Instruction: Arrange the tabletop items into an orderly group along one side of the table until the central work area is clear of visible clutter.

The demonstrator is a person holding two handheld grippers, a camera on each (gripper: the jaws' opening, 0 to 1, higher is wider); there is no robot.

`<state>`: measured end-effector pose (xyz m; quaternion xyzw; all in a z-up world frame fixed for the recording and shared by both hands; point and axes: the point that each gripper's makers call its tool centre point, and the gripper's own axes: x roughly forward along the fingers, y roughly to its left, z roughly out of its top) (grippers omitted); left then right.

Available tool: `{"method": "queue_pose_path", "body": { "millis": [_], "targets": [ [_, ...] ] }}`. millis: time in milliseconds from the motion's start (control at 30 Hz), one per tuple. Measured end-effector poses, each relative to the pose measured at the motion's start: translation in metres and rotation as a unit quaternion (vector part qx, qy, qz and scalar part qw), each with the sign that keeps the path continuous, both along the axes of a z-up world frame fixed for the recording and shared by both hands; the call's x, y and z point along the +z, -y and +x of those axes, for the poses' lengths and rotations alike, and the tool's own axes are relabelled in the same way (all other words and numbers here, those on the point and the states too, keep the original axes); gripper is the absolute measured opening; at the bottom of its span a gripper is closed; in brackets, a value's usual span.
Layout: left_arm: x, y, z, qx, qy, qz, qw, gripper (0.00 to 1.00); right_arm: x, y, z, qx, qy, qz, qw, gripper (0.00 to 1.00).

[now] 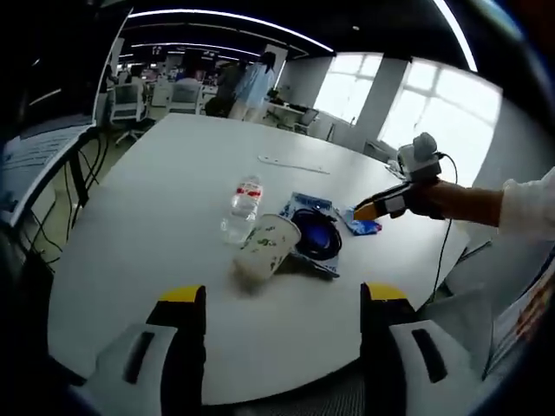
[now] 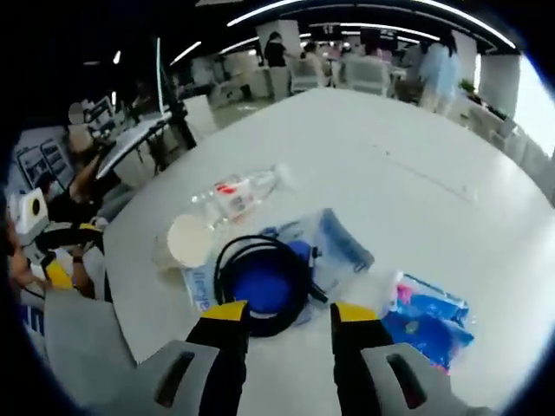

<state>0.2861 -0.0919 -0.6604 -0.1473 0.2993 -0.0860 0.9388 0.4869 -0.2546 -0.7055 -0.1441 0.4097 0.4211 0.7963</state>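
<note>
1. A coil of black cable lying on a blue-printed clear plastic bag (image 2: 260, 282) sits low in the middle of the right gripper view, just above the tips of the right claw (image 2: 289, 314), whose yellow-tipped jaws stand apart with nothing between them.
2. In the left gripper view the same cable and bag (image 1: 314, 234) lie in the centre of the frame, well above the left claw (image 1: 284, 299); its jaws are spread wide and hold nothing.
3. A white paper cup with a green pattern (image 1: 266, 246) lies on its side, touching the left edge of the bag; in the right gripper view its open mouth (image 2: 190, 240) faces the camera at left centre.
4. A clear plastic water bottle with a red-and-white label (image 1: 244, 204) lies on its side just beyond the cup, above it in the frame (image 2: 236, 193).
5. A small blue and pink packet (image 2: 429, 316) lies at the lower right of the right gripper view, beside the right jaw, not touching it.
6. The right claw enters the left gripper view from the right (image 1: 362, 211), its tip at the small packet (image 1: 364, 226).
7. All of it rests on a large white rounded desk (image 1: 191, 156).
8. A thin pale strip (image 1: 293, 164) lies farther up the desk, apart from the group.
</note>
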Motion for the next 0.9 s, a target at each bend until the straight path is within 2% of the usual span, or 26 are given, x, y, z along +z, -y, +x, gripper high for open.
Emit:
{"method": "queue_pose_path", "body": {
  "millis": [100,200,300,433,533,667,733,833,900],
  "targets": [
    [-0.006,0.001,-0.003,-0.001,-0.007,-0.004,1.0000,0.72,-0.016,-0.005,0.007,0.010,0.003,-0.022,0.9997,0.31],
    [-0.011,0.004,-0.005,-0.008,-0.017,-0.007,0.9998,0.71,-0.035,-0.004,0.013,0.016,0.001,-0.057,0.9983,0.34],
    [-0.011,0.003,-0.005,-0.008,-0.018,-0.007,0.9998,0.71,-0.042,-0.006,0.016,0.015,0.001,-0.062,0.9979,0.36],
    [-0.016,0.001,-0.002,-0.003,-0.023,-0.012,0.9997,0.71,-0.053,-0.009,0.016,0.032,0.001,-0.079,0.9964,0.33],
    [-0.019,0.001,-0.001,-0.007,-0.030,-0.010,0.9995,0.71,-0.062,-0.009,0.016,0.030,-0.012,-0.084,0.9959,0.31],
    [-0.022,0.000,0.003,-0.010,-0.034,-0.014,0.9993,0.70,-0.059,-0.011,0.021,0.026,-0.009,-0.072,0.9970,0.27],
    [-0.023,-0.001,0.005,-0.009,-0.036,-0.014,0.9992,0.70,-0.058,-0.013,0.020,0.031,-0.005,-0.065,0.9973,0.22],
    [-0.024,0.000,0.008,-0.013,-0.039,-0.012,0.9991,0.70,-0.059,-0.014,0.016,0.019,-0.027,-0.046,0.9984,0.14],
    [-0.025,0.000,0.010,-0.016,-0.039,-0.012,0.9990,0.69,-0.058,-0.014,0.015,0.014,-0.030,-0.041,0.9986,0.12]
  ]
}}
